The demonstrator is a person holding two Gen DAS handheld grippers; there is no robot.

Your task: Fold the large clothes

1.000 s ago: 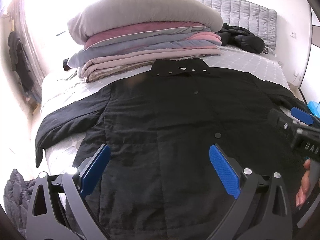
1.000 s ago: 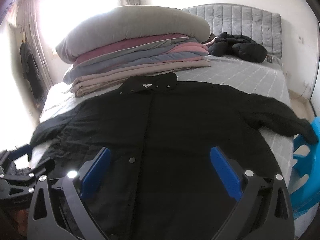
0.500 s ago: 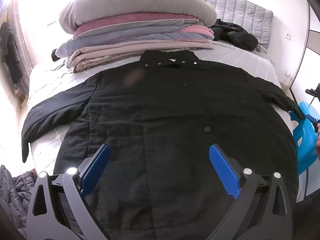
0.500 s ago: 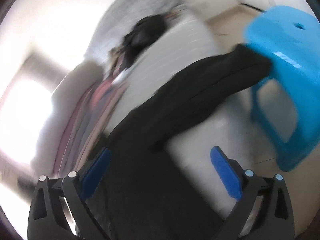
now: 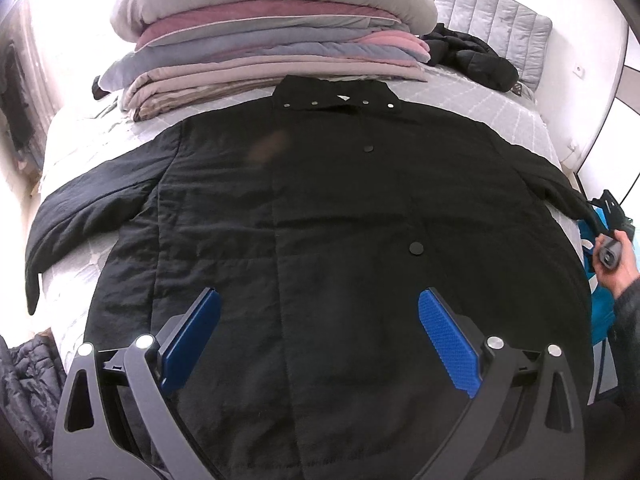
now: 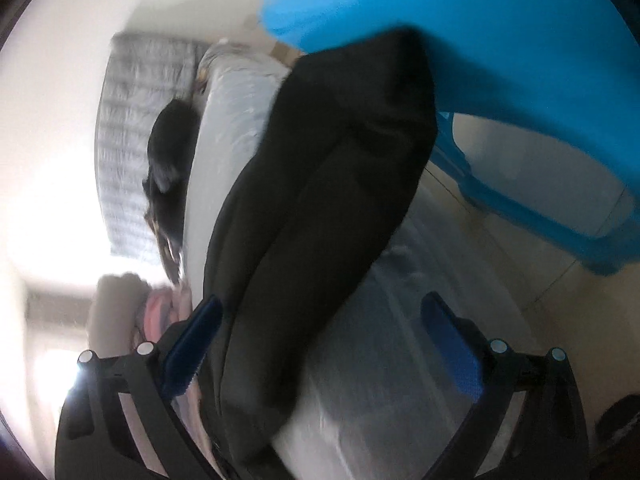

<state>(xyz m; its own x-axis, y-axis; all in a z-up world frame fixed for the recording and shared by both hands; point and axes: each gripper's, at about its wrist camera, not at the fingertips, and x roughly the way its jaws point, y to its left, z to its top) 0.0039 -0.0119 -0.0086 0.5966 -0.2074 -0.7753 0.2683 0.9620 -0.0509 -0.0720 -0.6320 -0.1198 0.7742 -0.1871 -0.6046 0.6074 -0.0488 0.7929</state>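
Evidently soft, bulky, our black coat [image 5: 320,220] lies flat across the bed [image 5: 512,116]; left gripper [image 5: 318,334] and right gripper [image 6: 320,334] both gape empty, so we'd pinch the overhanging sleeve cuff [image 6: 384,92].

Left tool [image 5: 318,334]: black frame, blue ribbed pads, silver screws. Right tool [image 6: 320,340] same. Grey knit sleeve [image 5: 628,312].

Left cam: above the foot of the bed [image 5: 516,116], facing the headboard. Right cam: rolled, close beside the coat [image 5: 320,220] sleeve [image 6: 332,184]; both share the sleeve.
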